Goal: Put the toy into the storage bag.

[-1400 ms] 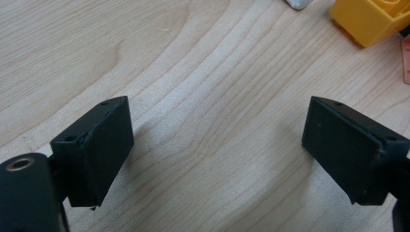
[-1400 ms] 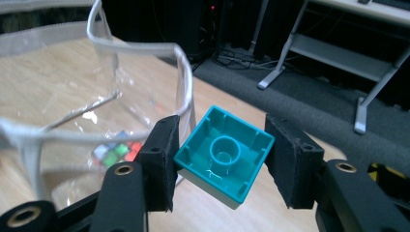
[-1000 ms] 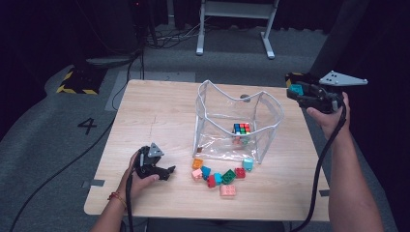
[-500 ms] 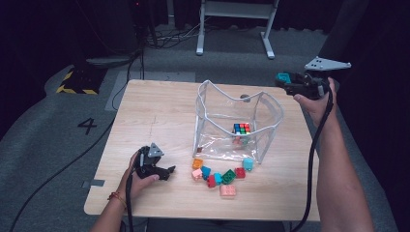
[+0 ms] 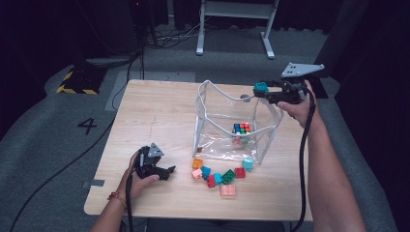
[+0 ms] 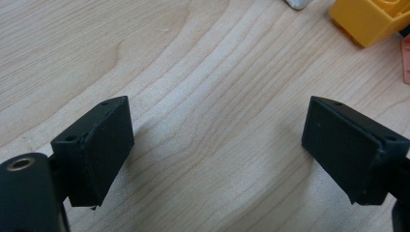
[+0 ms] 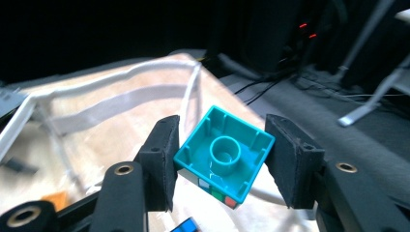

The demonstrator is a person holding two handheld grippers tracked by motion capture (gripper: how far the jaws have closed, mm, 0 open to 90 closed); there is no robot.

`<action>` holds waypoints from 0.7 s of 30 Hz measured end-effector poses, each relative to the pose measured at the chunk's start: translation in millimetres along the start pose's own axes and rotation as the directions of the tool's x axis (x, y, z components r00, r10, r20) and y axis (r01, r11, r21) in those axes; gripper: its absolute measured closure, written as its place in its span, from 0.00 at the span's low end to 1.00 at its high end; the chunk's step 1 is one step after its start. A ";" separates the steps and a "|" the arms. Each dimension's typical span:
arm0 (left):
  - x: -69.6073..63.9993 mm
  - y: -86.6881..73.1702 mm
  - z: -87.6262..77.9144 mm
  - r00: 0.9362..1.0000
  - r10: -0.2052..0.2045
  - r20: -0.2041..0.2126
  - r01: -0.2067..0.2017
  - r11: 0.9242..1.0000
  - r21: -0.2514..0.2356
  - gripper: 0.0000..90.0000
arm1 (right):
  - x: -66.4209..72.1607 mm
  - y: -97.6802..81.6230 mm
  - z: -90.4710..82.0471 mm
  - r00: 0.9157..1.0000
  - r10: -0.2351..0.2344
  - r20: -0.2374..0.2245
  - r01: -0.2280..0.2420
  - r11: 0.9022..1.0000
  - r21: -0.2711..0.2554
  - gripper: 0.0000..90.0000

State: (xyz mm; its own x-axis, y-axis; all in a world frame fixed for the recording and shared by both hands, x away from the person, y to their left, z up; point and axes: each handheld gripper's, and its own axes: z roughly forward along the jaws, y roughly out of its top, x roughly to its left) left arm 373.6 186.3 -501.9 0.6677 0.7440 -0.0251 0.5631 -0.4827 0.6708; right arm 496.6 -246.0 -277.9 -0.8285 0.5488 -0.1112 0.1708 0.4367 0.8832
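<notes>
You get a brightly lit table (image 5: 159, 121) from overhead, while everything around the table falls off into near black. Beside the table's clear bag (image 5: 232, 121) the light throws soft glare on the plastic walls. In the left gripper view the wood grain is sharp, and the jaws cast soft shadows on the table. In the right gripper view the teal block (image 7: 223, 154) is crisp; the bag behind it is blurred, and the room beyond is dim.

The right gripper (image 5: 263, 92) has carried the teal block (image 5: 261, 87) seemingly over the bag's rim (image 5: 227, 94).
</notes>
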 end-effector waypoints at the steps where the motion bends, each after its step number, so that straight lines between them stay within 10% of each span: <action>1: 0.0 0.0 0.1 1.000 0.000 0.000 0.000 1.000 -0.001 0.13 | 3.1 -2.0 7.2 0.999 -0.021 -0.031 0.022 1.000 0.018 0.54; 12: 0.0 -0.1 0.2 1.000 0.000 -0.001 0.000 1.000 -0.002 0.13 | 7.2 -14.6 27.8 0.982 -0.104 -0.158 0.133 0.974 0.182 0.54; 21: 0.0 -0.1 0.2 1.000 0.000 -0.001 0.000 1.000 -0.003 0.13 | -1.5 -22.0 32.3 0.982 -0.127 -0.142 0.170 0.918 0.359 0.54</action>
State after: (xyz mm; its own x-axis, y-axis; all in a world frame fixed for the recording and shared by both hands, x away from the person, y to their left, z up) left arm 373.7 186.3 -502.1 0.6669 0.7448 -0.0245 0.5621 -0.4812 0.6726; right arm 511.3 -233.5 -311.9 -0.9109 0.3820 -0.1561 0.2070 0.7503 0.6279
